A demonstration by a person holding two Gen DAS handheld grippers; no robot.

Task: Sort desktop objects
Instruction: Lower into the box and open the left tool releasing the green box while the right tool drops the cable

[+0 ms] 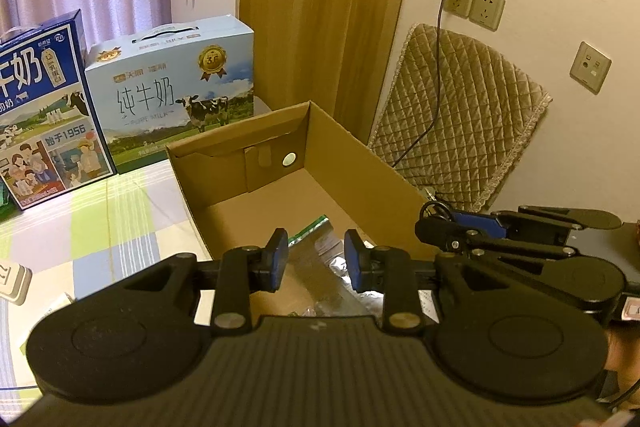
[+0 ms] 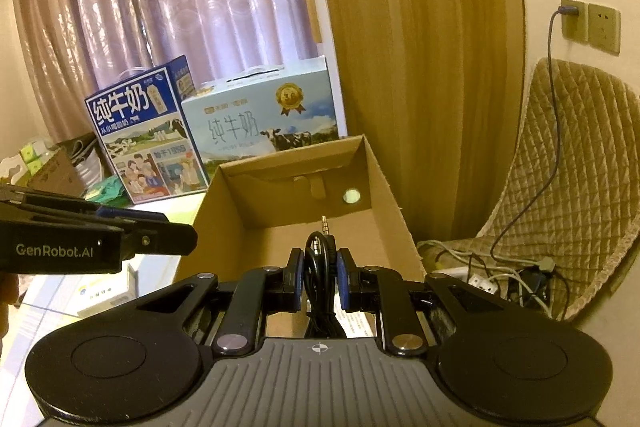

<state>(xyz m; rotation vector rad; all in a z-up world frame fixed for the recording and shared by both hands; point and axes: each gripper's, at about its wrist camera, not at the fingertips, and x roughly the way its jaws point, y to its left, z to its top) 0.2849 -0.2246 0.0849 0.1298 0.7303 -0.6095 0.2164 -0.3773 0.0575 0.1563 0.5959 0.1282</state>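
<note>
An open cardboard box (image 1: 360, 163) (image 2: 384, 195) stands on the checked tablecloth. A silvery foil bag with a green top (image 1: 320, 243) lies on the box floor. My left gripper (image 1: 316, 255) hangs open above that bag with nothing between its fingers. My right gripper (image 2: 319, 269) is shut on a coiled black audio cable (image 2: 320, 255), whose jack plugs stick up over the near end of the box. The right gripper (image 1: 444, 223) also shows at the box's right wall in the left wrist view. The left gripper (image 2: 176, 233) shows left of the box in the right wrist view.
Two milk cartons, dark blue (image 1: 44, 107) (image 2: 144, 131) and light blue (image 1: 176, 87) (image 2: 268, 115), stand behind the box. A quilted chair (image 1: 464, 115) (image 2: 568, 187) with a cable (image 2: 552, 99) and power strip (image 2: 480, 277) sits right. A white block (image 1: 12, 279) lies left.
</note>
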